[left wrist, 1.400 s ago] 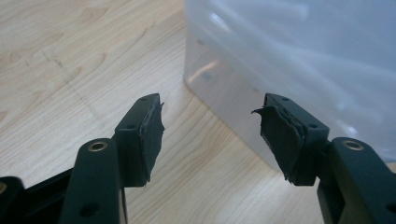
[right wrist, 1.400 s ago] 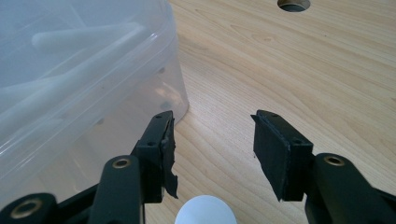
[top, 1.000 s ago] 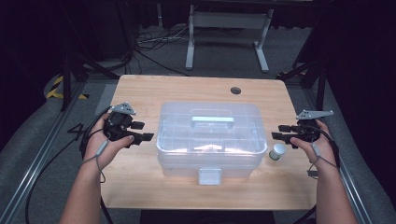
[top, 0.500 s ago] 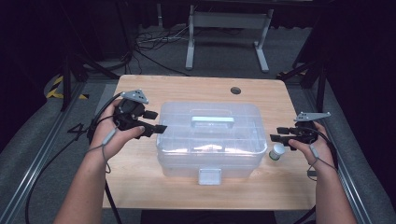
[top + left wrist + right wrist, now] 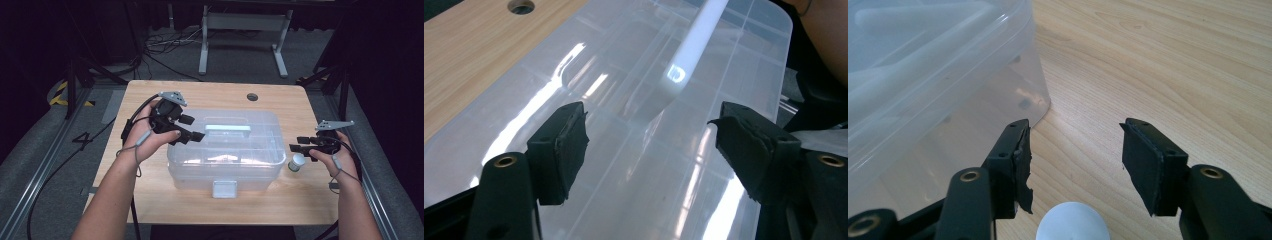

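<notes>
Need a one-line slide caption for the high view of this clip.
Left gripper hovers open above the lid of a closed clear plastic box; right gripper waits open over a small white-capped bottle.

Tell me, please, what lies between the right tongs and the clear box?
Only bare wooden table, in the right gripper view; the right tongs hang open beside the clear box.

One sign can be read: a large dark "4" on the grey floor, left of the table in the high view. Beside it, further back, a patch of yellow and black hazard stripes lies on the same floor, without any words. The clear box, its white latch and the small bottle carry no lettering that can be made out in any view.
</notes>
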### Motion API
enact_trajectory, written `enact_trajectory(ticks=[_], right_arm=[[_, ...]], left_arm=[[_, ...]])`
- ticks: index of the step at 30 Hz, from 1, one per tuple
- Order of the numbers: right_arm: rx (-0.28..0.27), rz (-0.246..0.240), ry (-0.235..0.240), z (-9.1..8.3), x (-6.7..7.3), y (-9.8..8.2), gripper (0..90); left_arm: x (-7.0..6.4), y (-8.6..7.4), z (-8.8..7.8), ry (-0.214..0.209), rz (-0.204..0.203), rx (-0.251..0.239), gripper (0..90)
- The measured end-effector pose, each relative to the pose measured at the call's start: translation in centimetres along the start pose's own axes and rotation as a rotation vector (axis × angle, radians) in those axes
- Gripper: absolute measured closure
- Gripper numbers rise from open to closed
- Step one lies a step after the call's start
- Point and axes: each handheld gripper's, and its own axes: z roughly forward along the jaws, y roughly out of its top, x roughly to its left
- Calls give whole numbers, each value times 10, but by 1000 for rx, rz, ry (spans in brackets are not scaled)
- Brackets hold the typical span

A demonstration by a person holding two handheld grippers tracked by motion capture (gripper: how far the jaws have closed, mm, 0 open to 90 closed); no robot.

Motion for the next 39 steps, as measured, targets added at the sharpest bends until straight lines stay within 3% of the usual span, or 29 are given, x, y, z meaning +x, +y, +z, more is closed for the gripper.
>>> enact_trajectory(ticks=[5,11,18,21,25,27,28,32,35,39], right_arm=[[-8,0,-1,-2,-1,0,458],[-11,4,-3,-2,-1,0,456],[-15,4,-3,-1,-1,0,456],[-11,2,-3,-1,-1,0,456],[-8,8,0,-1,0,0,456],[-7,11,0,-1,0,0,458],[-7,11,2,0,0,0,460],[-2,3,5,1,2,-1,485],[7,-4,7,1,4,-1,507],[-1,-13,8,-1,6,0,526]], left_arm=[[0,6,14,-42,-14,-11,249],[0,11,25,-43,-9,-15,248],[-3,15,38,-8,50,14,381],[-4,16,42,15,94,22,439],[-6,17,43,8,120,9,560],[-8,18,43,-16,121,12,635],[-9,19,44,-6,130,13,663],[-12,20,43,32,174,30,680],[-11,21,43,34,176,26,687],[-13,27,43,61,196,65,694]])
